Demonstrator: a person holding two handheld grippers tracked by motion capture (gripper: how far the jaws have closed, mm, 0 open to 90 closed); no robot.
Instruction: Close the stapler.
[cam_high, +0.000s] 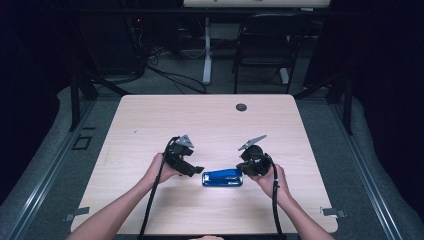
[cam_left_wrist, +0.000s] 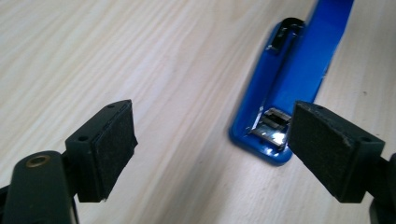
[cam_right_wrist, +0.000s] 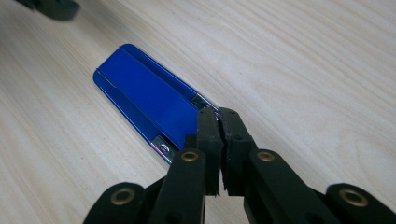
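A pale wooden worktop (cam_high: 210, 120) seen from above, with a person's two forearms coming in from the bottom edge. Each hand holds a black gripper. A blue stapler (cam_high: 222, 178) lies flat on the worktop near the front edge, between the two grippers, its long side running left to right.

The left gripper (cam_high: 196, 170) sits just left of the stapler, pointing at its left end. In the left gripper view its fingers (cam_left_wrist: 112, 144) are spread wide, with bare wood between them. The stapler's (cam_left_wrist: 289, 93) near end, with its metal plate, lies just inside the right-hand finger; whether they touch cannot be told.

The right gripper (cam_high: 242, 167) is at the stapler's right end, tilted down towards it. In the right gripper view its fingers (cam_right_wrist: 208, 128) are pressed together with nothing between them, their tips at the near end of the stapler (cam_right_wrist: 144, 95), by a small metal part; whether they rest on it cannot be told.

Beyond the worktop are a dark floor, cables and a chair (cam_high: 265, 40).
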